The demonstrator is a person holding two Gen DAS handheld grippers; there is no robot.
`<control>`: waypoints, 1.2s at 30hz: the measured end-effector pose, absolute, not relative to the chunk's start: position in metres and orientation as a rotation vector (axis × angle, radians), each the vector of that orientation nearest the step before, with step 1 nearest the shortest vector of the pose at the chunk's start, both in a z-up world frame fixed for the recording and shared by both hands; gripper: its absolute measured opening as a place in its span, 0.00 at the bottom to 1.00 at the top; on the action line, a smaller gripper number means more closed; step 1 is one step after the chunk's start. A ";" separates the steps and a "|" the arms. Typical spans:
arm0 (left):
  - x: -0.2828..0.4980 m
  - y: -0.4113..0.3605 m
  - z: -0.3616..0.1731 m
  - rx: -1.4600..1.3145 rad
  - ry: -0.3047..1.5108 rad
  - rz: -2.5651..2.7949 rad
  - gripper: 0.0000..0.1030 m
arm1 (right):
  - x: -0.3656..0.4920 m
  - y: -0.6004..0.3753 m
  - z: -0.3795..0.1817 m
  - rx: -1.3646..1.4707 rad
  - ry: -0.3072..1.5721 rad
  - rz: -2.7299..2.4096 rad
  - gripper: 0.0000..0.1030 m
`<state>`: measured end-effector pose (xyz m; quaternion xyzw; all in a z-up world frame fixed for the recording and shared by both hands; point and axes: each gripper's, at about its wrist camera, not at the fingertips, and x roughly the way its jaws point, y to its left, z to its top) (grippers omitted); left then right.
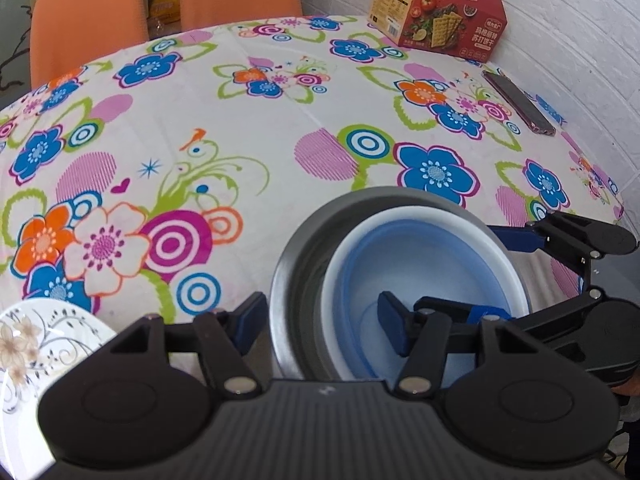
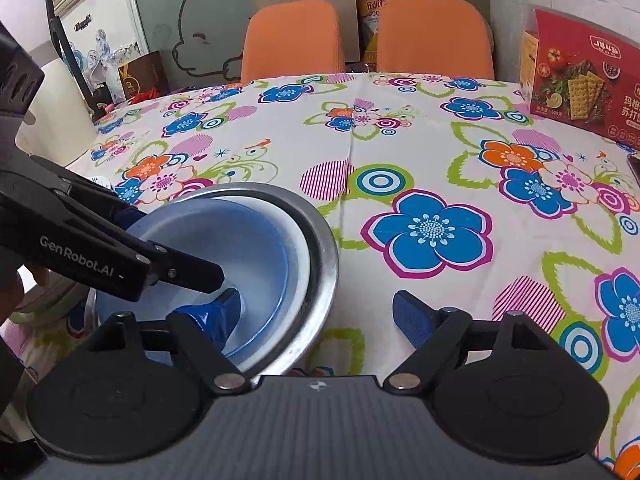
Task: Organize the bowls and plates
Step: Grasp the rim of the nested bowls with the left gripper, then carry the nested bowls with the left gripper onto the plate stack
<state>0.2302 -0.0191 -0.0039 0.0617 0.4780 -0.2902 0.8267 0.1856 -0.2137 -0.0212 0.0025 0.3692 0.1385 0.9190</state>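
A nested stack stands on the flowered tablecloth: a steel bowl [image 1: 304,240] [image 2: 320,240] outermost, a white bowl [image 1: 472,232] within it, and a blue bowl [image 1: 420,256] [image 2: 240,248] innermost. My left gripper [image 1: 322,328] straddles the stack's left wall, one pad just outside the steel rim and the other inside the blue bowl, clear of its wall. My right gripper [image 2: 320,316] straddles the right wall. Its left pad is inside the blue bowl, and its right pad hangs over the cloth, clearly apart from the steel rim. Both are open.
A white plate with a brown flower pattern [image 1: 40,344] lies at the near left. A red cracker box [image 1: 440,12] [image 2: 580,76] and a phone [image 1: 520,102] sit by the white wall on the right. Two orange chairs [image 2: 296,36] stand behind the table.
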 end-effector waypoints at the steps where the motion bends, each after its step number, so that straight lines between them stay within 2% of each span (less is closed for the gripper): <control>1: 0.229 -0.020 -0.004 0.137 1.009 -0.615 0.58 | 0.185 -0.213 -0.022 0.000 0.753 0.281 0.68; 10: 0.222 -0.018 -0.003 0.151 1.002 -0.622 0.58 | 0.179 -0.207 -0.027 -0.005 0.696 0.234 0.70; 13: 0.223 -0.017 -0.004 0.126 1.013 -0.628 0.54 | 0.182 -0.203 -0.023 -0.017 0.738 0.217 0.70; 27: 0.224 -0.017 -0.005 0.131 1.000 -0.639 0.56 | 0.174 -0.203 -0.030 0.014 0.663 0.264 0.73; 36: 0.221 -0.019 -0.006 0.146 0.991 -0.638 0.56 | 0.181 -0.199 -0.025 -0.012 0.717 0.259 0.73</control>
